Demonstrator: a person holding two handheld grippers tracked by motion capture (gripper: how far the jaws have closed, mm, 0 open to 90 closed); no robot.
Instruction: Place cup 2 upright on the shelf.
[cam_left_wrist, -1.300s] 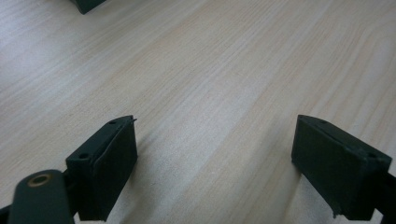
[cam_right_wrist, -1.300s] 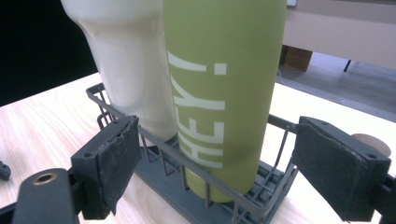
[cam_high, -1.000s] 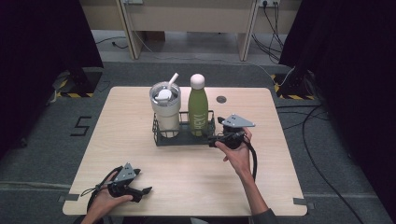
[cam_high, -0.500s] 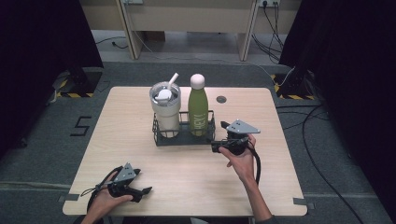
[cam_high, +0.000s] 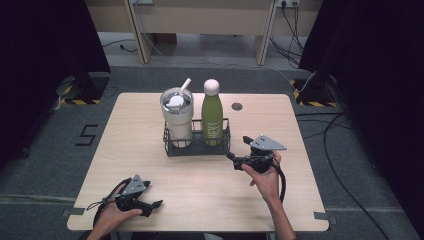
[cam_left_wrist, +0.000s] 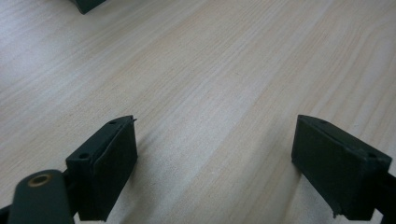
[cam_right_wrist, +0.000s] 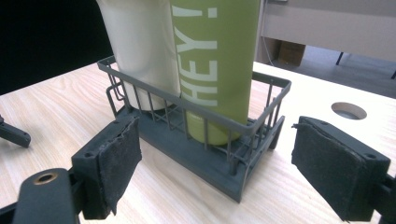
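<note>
A dark wire basket (cam_high: 197, 148) stands mid-table and holds a cream tumbler (cam_high: 177, 117) with a straw and a green bottle (cam_high: 212, 115) lettered HEY! with a pale cap. My right gripper (cam_high: 232, 156) lies level just off the basket's right end, pointing at it, jaws open and apart from it. In the right gripper view the basket (cam_right_wrist: 196, 154), the bottle (cam_right_wrist: 215, 60) and the tumbler (cam_right_wrist: 140, 46) stand a short way beyond the open right gripper (cam_right_wrist: 215, 168). My left gripper (cam_high: 154, 204) rests near the front left edge, and the left gripper (cam_left_wrist: 215, 163) is open over bare wood.
The light wooden table (cam_high: 150, 165) has a round cable hole (cam_high: 237, 106) behind the basket to the right. Cables trail from both grippers. Dark floor with cables surrounds the table, and desk legs stand at the far side.
My right gripper has drawn back from the basket's right end, a little to the right and toward the front. The left gripper has stayed put.
</note>
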